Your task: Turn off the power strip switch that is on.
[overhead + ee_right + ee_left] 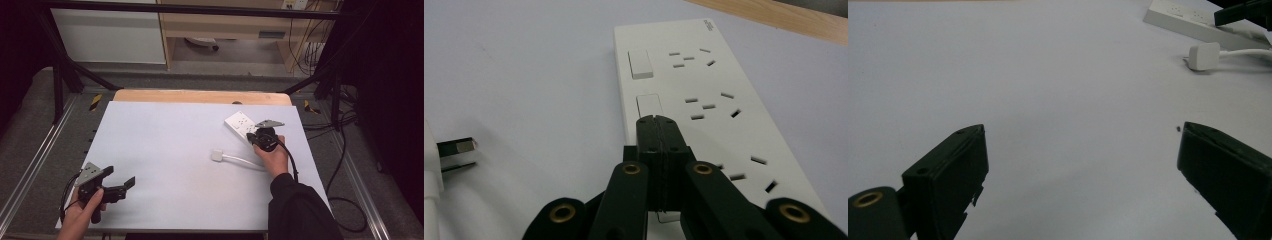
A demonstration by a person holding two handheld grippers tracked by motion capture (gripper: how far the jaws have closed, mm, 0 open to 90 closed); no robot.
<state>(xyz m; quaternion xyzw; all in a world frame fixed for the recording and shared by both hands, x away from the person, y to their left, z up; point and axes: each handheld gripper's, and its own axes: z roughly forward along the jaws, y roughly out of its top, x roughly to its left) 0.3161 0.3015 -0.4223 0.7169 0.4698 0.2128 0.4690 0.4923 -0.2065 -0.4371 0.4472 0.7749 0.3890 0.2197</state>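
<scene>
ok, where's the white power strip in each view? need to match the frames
High view: power strip right of centre, toward the table's far edge, under the right gripper.
Left gripper view: top right corner.
Right gripper view: centre to right, running away from the shut jaws, whose tips are by a rocker switch.
Shared landmark: white plug beside the strip.

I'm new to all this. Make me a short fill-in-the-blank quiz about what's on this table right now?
1. The right gripper has its jaws ____.
2. Its tips sit over a switch on the white ____ strip.
3. The white plug lies ____, beside the strip.
4. The left gripper has its jaws ____.

Missing words: shut; power; unplugged; open
</scene>
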